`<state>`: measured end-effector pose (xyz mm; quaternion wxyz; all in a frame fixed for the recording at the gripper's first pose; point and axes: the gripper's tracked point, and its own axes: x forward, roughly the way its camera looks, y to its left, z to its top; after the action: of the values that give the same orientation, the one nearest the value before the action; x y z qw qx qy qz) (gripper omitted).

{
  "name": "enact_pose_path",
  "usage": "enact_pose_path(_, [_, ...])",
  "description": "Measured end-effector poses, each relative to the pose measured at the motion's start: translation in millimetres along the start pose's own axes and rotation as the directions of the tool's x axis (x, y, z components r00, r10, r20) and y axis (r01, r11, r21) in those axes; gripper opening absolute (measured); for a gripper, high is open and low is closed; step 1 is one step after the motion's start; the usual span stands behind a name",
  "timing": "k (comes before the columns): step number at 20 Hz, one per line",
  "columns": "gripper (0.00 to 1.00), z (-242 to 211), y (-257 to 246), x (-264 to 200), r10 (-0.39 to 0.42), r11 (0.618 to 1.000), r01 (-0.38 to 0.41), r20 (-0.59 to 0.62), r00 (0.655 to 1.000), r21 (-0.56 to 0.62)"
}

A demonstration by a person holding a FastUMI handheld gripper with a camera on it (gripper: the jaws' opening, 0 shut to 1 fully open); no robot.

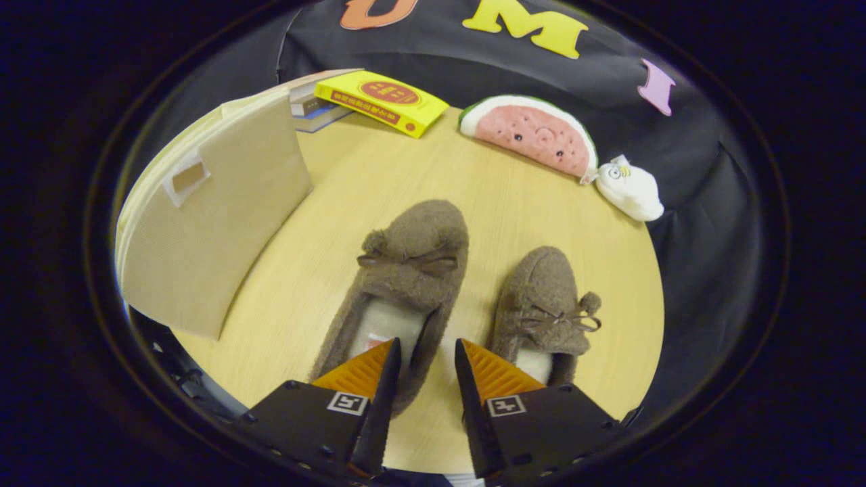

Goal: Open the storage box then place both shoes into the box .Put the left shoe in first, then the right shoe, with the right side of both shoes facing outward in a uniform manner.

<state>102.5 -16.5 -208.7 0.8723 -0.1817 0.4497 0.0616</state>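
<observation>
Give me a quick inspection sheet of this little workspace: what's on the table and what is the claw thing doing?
Surface: pale wooden table.
Job's things: beige storage box standing left, closed; two brown fuzzy shoes, left shoe and right shoe, side by side, toes pointing away.
Clutter: yellow book, watermelon plush, small white plush beyond the shoes.
Grippers: gripper open, empty, fingers over the shoes' heels.
Cables: nothing seen.
Surroundings: black cloth wall.

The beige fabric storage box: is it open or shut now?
Cannot tell: the beige fabric storage box shows one flat handled side; the gripper hangs open above two brown shoes.
</observation>
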Motion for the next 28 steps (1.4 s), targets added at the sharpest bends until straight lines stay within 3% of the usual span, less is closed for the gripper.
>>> enact_pose_path(5, [0.27, 5, 9, 6, 0.095, 0.993, -0.093, -0.034, 0.995, 0.070])
enact_pose_path(6, [0.13, 5, 7, 7, 0.107, 0.990, -0.103, -0.034, 0.994, 0.097])
enact_pose_path(8, [0.04, 4, 8, 6, 0.144, 0.977, -0.138, -0.026, 0.989, 0.163])
enact_pose_path(11, [0.00, 4, 3, -3, 0.198, 0.944, -0.191, 0.000, 0.980, 0.268])
enact_pose_path(14, [0.00, 6, 5, -21, 0.277, 0.882, -0.262, 0.019, 0.961, 0.392])
enact_pose_path(21, [0.00, 24, 21, -88, 0.354, 0.815, -0.358, 0.098, 0.930, 0.456])
enact_pose_path(28, [0.00, 72, 75, -164, 0.362, 0.832, -0.409, 0.191, 0.912, 0.375])
